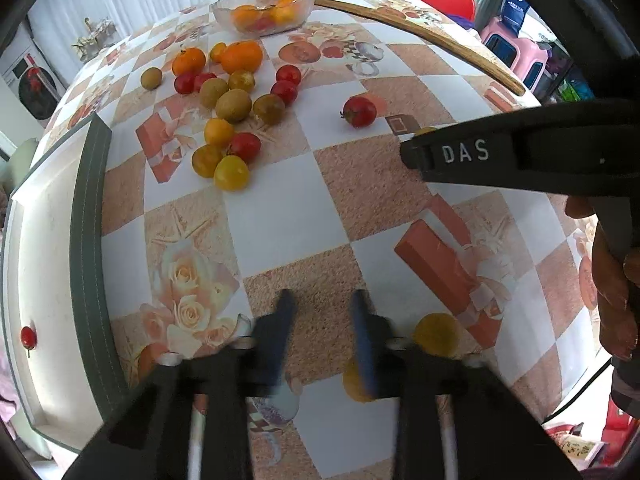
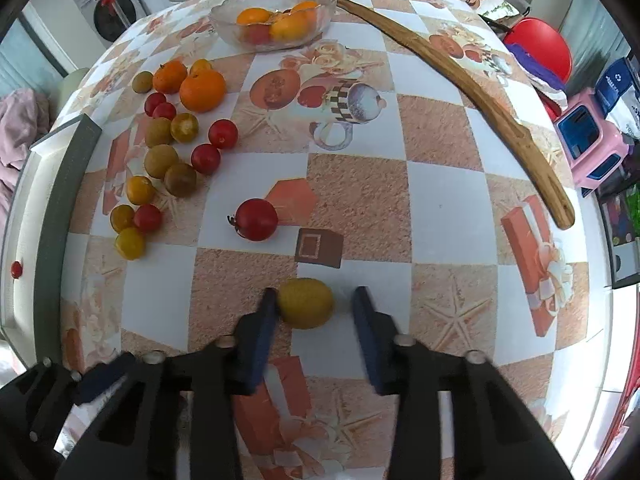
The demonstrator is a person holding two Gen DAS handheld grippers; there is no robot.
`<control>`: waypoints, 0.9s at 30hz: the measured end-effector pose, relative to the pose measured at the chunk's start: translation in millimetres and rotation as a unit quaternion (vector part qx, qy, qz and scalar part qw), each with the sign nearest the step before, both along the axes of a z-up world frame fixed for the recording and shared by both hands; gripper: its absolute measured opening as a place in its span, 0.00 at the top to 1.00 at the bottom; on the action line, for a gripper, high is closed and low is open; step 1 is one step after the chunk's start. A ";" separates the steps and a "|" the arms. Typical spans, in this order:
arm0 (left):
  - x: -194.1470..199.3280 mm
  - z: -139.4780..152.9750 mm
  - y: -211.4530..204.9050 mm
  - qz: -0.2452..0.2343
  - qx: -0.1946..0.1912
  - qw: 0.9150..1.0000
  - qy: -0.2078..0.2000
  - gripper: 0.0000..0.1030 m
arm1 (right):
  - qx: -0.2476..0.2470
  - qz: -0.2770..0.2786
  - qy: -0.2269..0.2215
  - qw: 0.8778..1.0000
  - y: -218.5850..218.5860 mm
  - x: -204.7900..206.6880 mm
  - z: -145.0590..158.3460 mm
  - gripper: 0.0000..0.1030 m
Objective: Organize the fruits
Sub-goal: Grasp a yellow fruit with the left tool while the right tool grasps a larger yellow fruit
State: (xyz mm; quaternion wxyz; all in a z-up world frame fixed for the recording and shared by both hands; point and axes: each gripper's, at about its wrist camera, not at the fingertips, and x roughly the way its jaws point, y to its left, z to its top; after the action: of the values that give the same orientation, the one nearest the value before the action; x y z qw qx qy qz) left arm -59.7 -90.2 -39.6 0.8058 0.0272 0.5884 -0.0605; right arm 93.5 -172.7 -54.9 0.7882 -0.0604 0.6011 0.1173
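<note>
With our right gripper [image 2: 314, 300] spread wide and the yellow fruit [image 2: 306, 303] touching its left finger, we should centre it before squeezing gently; our left gripper [image 1: 322, 300] hangs open, empty.

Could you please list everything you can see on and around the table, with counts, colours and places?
bowl: one, clear glass, far end, holding orange and red fruit
oranges: two, orange, far left
cluster: red, yellow and olive-brown small fruits, left side; count unclear
tomato: one, red, alone mid-table
lemon: one, yellow, between the right gripper's fingers
stick: one, wooden, right side
tray: one, white with grey rim, left edge, holding one small red fruit
tablecloth: one, checked
left gripper: open, empty
right gripper: open around the lemon
</note>
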 end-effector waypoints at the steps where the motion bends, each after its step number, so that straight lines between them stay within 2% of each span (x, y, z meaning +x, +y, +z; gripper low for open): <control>1: 1.0 0.4 1.7 0.001 -0.006 1.000 0.003 0.86 | 0.003 -0.002 0.001 1.000 -1.0 0.3 0.3 0.70; 3: 3.4 0.9 10.2 0.011 -0.026 1.000 0.011 0.92 | 0.012 -0.006 0.005 1.000 -3.1 1.0 0.9 0.70; 8: 5.8 5.9 35.8 0.048 -0.079 0.995 0.023 0.92 | 0.033 -0.016 0.016 0.999 -7.4 -1.5 4.2 0.70; 12: 3.3 9.9 55.6 0.068 -0.103 0.992 0.021 0.92 | 0.041 -0.018 0.017 0.999 -7.3 -5.5 10.8 0.70; 24: -3.4 18.2 78.6 0.068 -0.104 0.992 0.018 0.92 | 0.048 -0.019 0.027 0.998 -0.7 -15.5 18.0 0.70; 27: -8.6 22.9 71.4 0.053 -0.082 0.995 0.009 0.91 | 0.050 -0.021 0.030 0.998 -0.9 -18.9 19.1 0.70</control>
State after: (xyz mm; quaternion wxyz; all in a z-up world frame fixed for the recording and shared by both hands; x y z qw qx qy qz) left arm -68.3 -18.8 -16.7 0.8018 -0.0705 0.5897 -0.0660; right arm 74.6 -173.7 -35.8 0.7742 -0.0050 0.6190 0.1321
